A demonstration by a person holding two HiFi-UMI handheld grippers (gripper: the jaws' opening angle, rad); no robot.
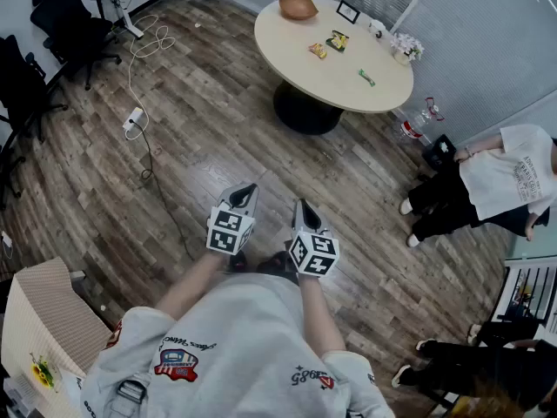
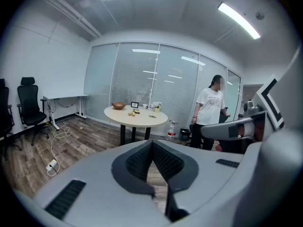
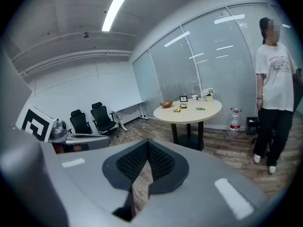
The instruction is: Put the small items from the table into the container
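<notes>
The left hand-held gripper (image 1: 246,192) and right hand-held gripper (image 1: 302,207) are both closed and empty, close to the person's body. The task looks unstarted. Well ahead, small packets (image 1: 337,41) lie mid-way across the desk (image 1: 348,90), with the brown bowl (image 1: 298,7) at its far left edge. Next: walk up and open the jaws.

You hold both grippers side by side, close in front of your body, each tipped a little downward. Your left gripper (image 1: 244,193) has its jaws closed tip to tip with nothing between them. Your right gripper (image 1: 304,209) matches it, jaws pressed together and empty. Your bare forearms (image 1: 187,287) reach forward.
</notes>
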